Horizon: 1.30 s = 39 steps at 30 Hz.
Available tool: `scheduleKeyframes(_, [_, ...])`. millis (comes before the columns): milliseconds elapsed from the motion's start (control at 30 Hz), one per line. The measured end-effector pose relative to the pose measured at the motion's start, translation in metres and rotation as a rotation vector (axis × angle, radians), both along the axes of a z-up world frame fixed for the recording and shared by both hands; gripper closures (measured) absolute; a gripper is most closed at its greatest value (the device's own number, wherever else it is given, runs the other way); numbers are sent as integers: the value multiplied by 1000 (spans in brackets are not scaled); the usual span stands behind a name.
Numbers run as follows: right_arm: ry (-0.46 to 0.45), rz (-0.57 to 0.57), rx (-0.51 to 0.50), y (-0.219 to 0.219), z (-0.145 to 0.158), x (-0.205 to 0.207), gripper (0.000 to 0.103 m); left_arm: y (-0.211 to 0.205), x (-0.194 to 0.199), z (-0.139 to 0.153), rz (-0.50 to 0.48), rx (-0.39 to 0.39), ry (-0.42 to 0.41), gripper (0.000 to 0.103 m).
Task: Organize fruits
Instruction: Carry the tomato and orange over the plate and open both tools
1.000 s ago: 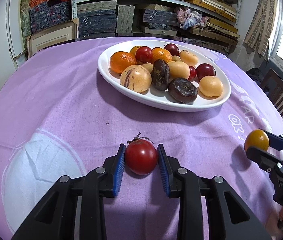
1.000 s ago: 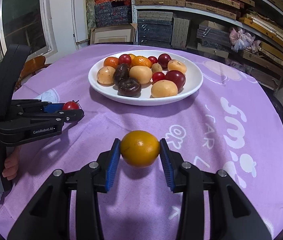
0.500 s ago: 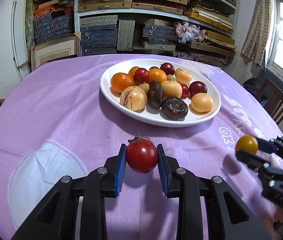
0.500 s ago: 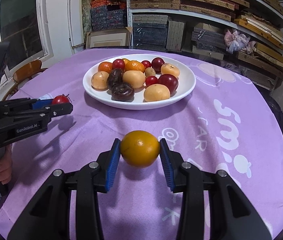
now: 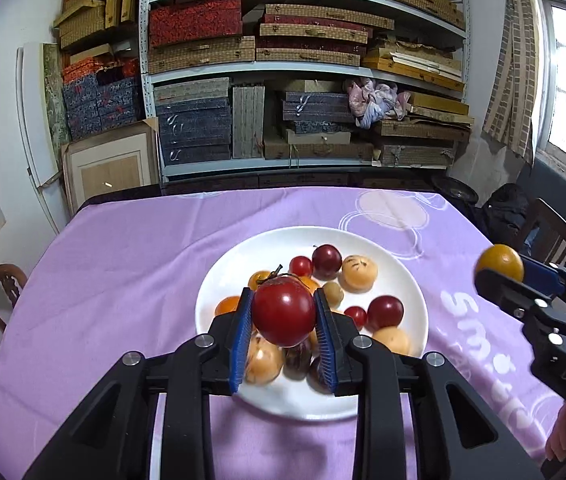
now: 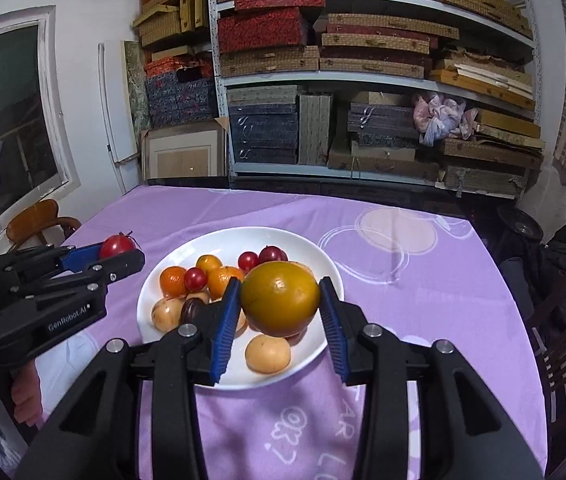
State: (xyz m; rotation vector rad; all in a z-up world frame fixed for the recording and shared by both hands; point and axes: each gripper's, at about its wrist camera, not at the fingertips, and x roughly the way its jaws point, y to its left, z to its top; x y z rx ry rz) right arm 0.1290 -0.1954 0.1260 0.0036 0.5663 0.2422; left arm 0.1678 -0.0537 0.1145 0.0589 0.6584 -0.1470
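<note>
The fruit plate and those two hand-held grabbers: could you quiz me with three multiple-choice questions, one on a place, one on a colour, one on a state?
1. Where is the white plate?
A. on the purple tablecloth
B. on a shelf
C. on a chair

2. What colour is the fruit in the right gripper?
A. green
B. yellow-orange
C. white

3. How is the left gripper?
A. wide open, empty
B. lying on the table
C. shut on a red tomato

Answers: A, cloth shows all round the plate; B, the yellow-orange fruit sits between its blue pads; C, both pads press the tomato's sides.
</note>
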Motion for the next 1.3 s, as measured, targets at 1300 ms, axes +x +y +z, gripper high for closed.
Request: scheduleKeyframes(1300, [118,117,-73,45,-85,62,50,-20,145,-68,82,112,143,35])
